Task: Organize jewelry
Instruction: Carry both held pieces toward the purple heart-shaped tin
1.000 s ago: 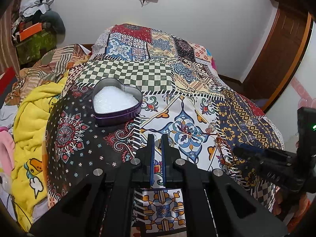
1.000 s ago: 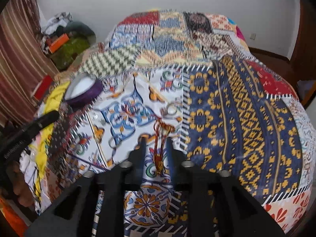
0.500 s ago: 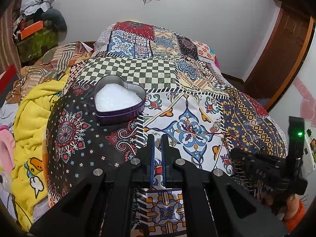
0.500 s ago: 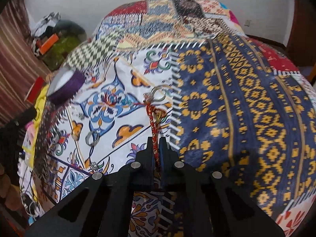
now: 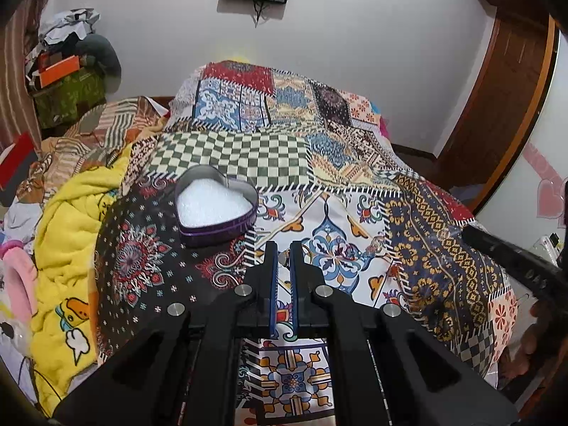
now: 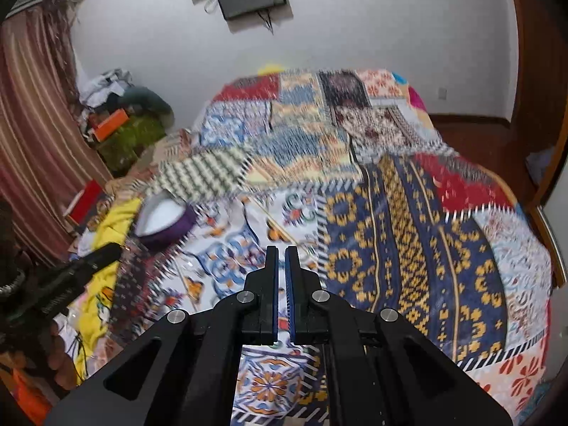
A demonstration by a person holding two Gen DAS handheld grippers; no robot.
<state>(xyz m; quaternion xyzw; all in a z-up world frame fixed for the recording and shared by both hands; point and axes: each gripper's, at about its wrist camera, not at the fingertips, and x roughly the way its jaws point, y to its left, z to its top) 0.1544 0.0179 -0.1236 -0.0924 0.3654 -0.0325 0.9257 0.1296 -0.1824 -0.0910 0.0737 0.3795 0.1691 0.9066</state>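
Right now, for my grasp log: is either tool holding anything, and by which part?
Cannot tell: left tool and right tool are shut, nothing visible between either's pads.

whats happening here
A person holds a claw in each hand above a bed's quilt, sorting jewelry. The left claw and right claw are both shut; the blurred view doesn't show whether the right one holds anything. A ring lies on the quilt, and the heart tin holds only white filling.
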